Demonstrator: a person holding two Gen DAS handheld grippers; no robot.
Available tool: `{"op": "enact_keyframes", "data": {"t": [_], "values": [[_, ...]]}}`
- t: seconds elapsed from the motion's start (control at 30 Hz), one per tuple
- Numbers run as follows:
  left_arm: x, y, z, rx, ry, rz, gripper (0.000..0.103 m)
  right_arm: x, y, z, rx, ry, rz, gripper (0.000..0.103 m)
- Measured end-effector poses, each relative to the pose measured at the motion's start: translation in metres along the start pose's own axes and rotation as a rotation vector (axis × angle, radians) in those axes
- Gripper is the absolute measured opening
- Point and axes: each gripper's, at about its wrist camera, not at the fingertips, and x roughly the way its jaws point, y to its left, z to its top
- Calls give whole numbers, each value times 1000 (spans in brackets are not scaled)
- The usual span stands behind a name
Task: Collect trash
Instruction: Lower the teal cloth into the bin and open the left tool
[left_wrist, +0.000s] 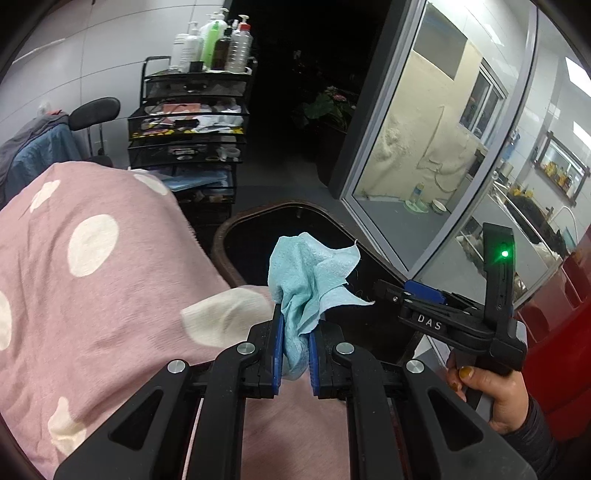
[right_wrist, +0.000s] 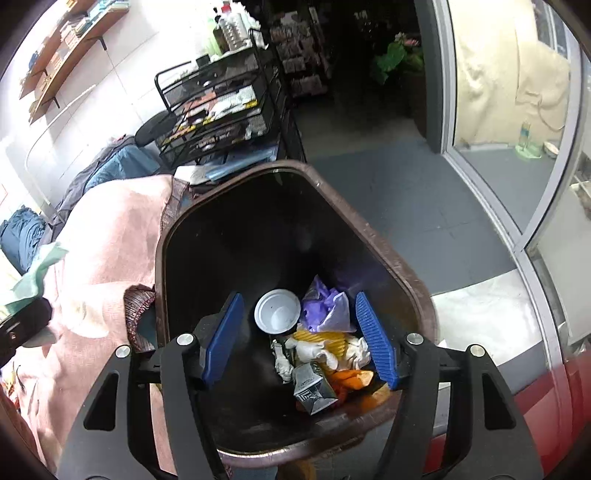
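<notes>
Left gripper is clenched on a crumpled pale-blue paper wipe, its blue pads pinching the lower folds while the loose corners flare up and to the right; the wad hangs over the near edge of a pink blanket with cream polka dots, just short of the rim of the dark brown plastic trash bin, which lies a little farther off and to the right. Right gripper hovers over the open mouth of that bin with its ribbed blue pads spread wide and nothing between them; seen through the gap, at the bottom of the bin, lie a white round lid, a purple plastic bag, a yellow ridged wrapper and a small silver carton. In the left view the person's right hand grips that tool's handle at the far right, beside a red surface. By my reading the step in hand is disposal: the right side looks to have nothing more to drop, and the wipe is the next piece due. The next move calls for carrying the left gripper farther forward and to the right until the wipe hangs wholly inside the rim, clear of the blanket, and only then letting go; the right tool should draw aside so the two do not crowd the opening
</notes>
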Motion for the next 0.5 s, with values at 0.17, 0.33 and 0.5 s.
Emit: {"op": "enact_keyframes", "data": {"t": [0.17,0.33,0.5], "values": [[18,-19,5,38,33,-16,11,-20,-4,-1,3,-59,-33,72],[36,-34,8,64,68,-35,11,-34,-12,-1,15,-91,-58,74],[51,-46,10,89,92,-36,11,-42,-22,-4,31,-108,-88,75]]}}
